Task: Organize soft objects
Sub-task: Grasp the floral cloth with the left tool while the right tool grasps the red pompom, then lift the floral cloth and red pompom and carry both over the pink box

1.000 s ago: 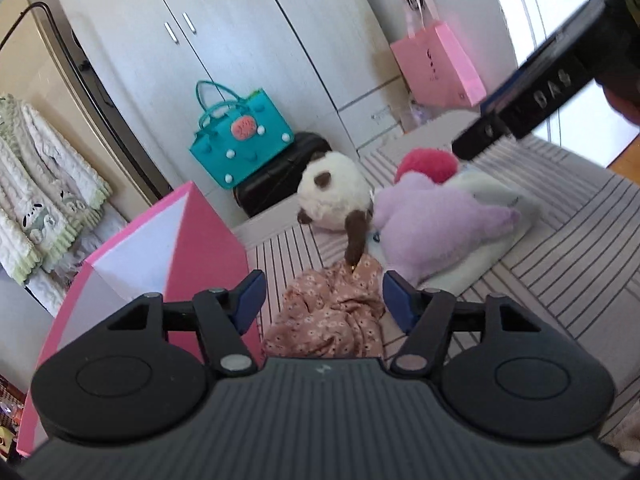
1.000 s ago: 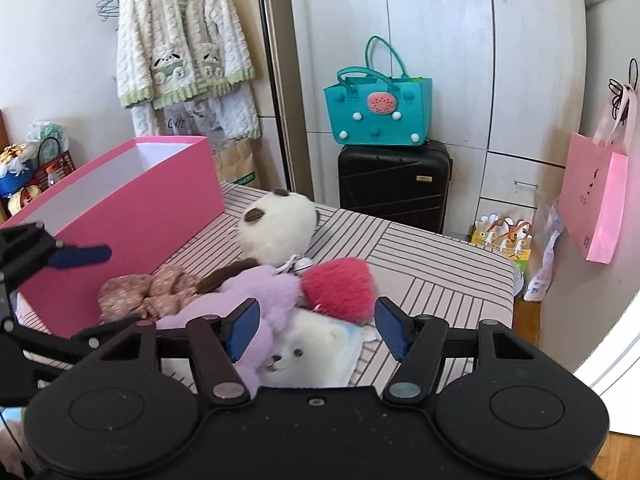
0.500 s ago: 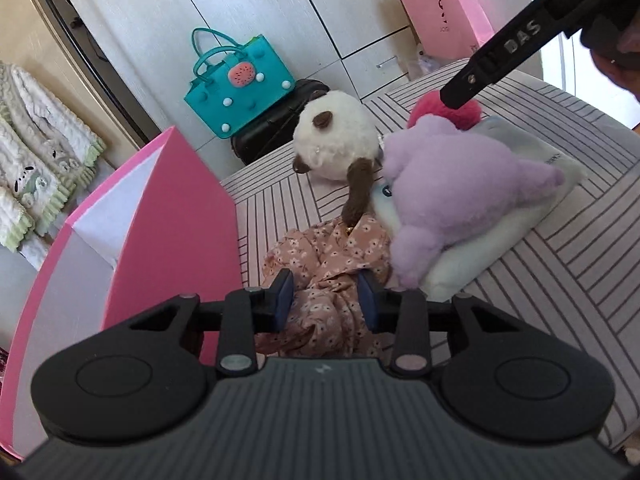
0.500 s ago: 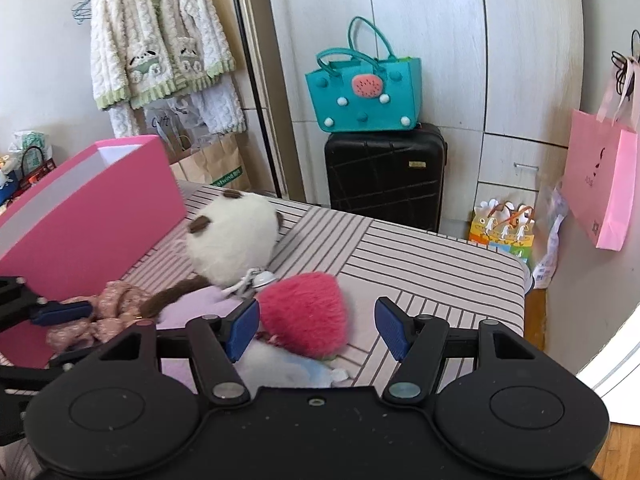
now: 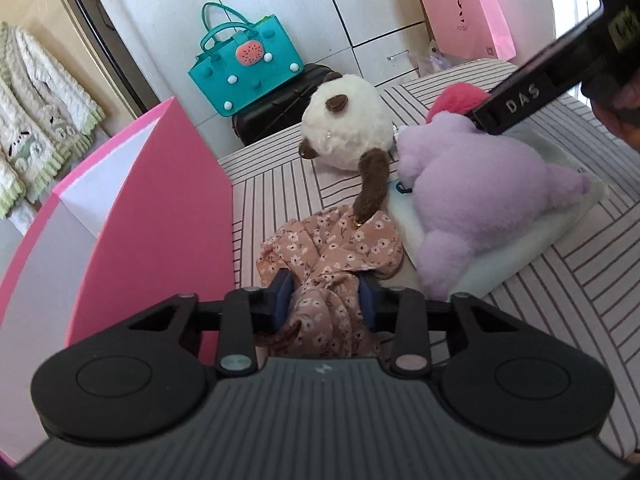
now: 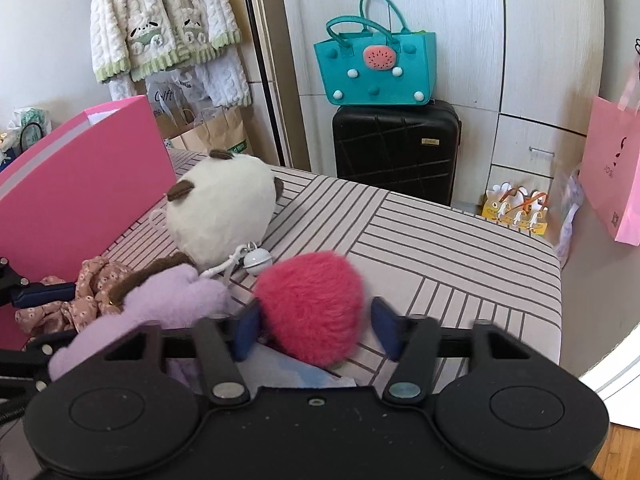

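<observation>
A pile of soft things lies on the striped bed (image 6: 440, 248). My left gripper (image 5: 325, 298) is closing, and its blue pads press on a bunch of the pink floral cloth (image 5: 340, 252). Beside the cloth lie a purple plush (image 5: 472, 200) on a white cushion (image 5: 540, 236) and a round white plush with brown ears (image 5: 348, 128). My right gripper (image 6: 315, 332) is closing around the red fluffy plush (image 6: 312, 308); the left pad touches it, the right pad stands just off it. An open pink box (image 5: 160, 208) stands left of the pile.
A teal bag (image 6: 376, 68) sits on a black suitcase (image 6: 396, 152) past the bed's far edge, before the wardrobe. A pink paper bag (image 6: 612, 184) hangs at the right. A cream cardigan (image 6: 160, 16) hangs at the upper left.
Both grippers came down and forward onto the pile. The left jaws narrowed onto the floral cloth. The right jaws narrowed around the red plush, which now sits between them.
</observation>
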### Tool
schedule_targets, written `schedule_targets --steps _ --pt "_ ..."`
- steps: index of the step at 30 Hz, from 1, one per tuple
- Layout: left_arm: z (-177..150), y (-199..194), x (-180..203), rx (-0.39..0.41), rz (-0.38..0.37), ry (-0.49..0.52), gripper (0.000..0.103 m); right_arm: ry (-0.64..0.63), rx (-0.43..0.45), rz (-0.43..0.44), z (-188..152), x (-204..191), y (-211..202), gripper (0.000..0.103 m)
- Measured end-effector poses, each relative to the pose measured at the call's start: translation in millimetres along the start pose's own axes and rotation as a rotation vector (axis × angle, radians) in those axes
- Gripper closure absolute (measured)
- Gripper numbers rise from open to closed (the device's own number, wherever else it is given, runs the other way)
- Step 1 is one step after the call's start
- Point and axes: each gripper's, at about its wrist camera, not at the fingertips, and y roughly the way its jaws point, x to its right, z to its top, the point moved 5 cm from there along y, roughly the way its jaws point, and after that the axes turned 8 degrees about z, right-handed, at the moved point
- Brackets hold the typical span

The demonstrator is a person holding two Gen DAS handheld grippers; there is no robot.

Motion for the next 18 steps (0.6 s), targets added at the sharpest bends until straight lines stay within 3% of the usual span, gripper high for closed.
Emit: schedule_targets --steps 3,10,18 --pt "0 1 -1 -0.002 -0.018 -0.017 0.081 -0.023 0.002 -0.014 0 -2 -3 0.062" --pt "-1 2 -5 0.001 -0.023 -0.042 0.091 -0.028 0.044 -0.052 4 -2 -20 0.064" --pt "-4 -8 -4 0.039 -0.062 -0.047 0.094 0.044 0.076 -0.035 4 -3 -43 0.063"
